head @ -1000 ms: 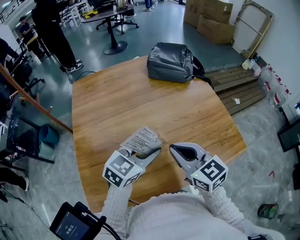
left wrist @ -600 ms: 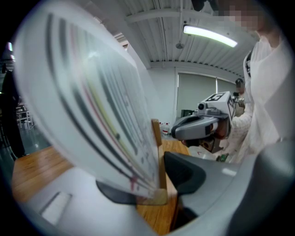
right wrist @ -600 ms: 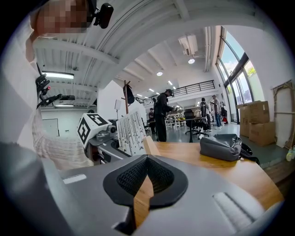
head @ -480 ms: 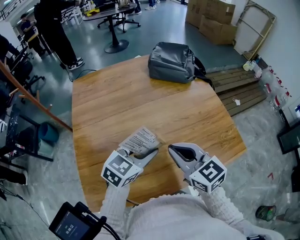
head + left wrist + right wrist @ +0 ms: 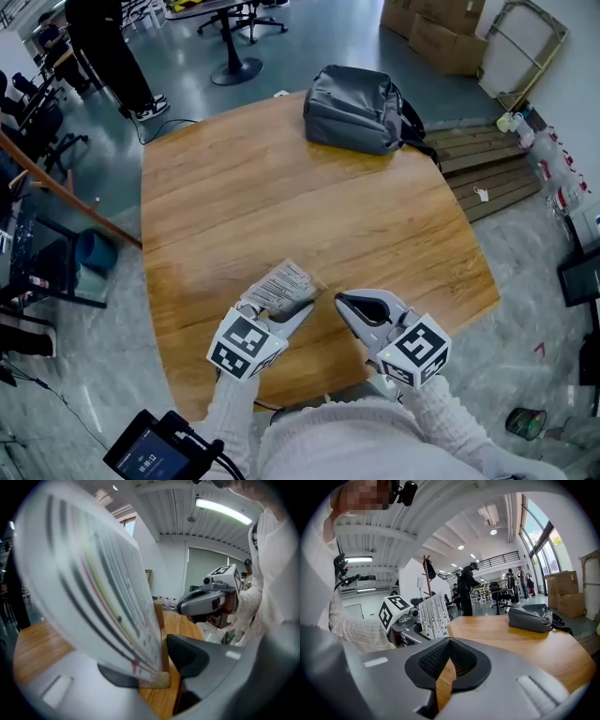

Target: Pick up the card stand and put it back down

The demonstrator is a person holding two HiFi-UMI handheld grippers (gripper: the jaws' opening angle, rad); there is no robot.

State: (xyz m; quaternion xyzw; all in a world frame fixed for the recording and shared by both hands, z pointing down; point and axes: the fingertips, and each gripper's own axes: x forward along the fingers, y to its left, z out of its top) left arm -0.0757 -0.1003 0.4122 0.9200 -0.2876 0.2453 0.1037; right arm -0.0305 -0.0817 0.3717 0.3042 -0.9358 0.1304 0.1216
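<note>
The pick-up half of the job looked done: the card stand [image 5: 281, 284], a printed card set in a small wooden base, sat in the left gripper [image 5: 292, 307], whose jaws were clamped on that base, one dark pad against each side, with the card tilted across the left gripper view. It was held over the near part of the wooden table [image 5: 281, 187], close to the person. What remained, by my reading, was the put-down, meaning seating the base flat on the wood and parting the jaws. Whether the base was already touching the tabletop I could not tell, since the card and the jaws covered the spot in both views that showed it. The right gripper [image 5: 352, 305] hung just beside the left one with its jaws together and nothing between them, only a sliver of tabletop showing past the pads. As for containers, a grey backpack [image 5: 361, 111] lay at the far edge of the table, well apart from the card stand and apparently closed, so its contents were hidden. The cardboard boxes [image 5: 441, 37] on the floor beyond were likewise shut.
</note>
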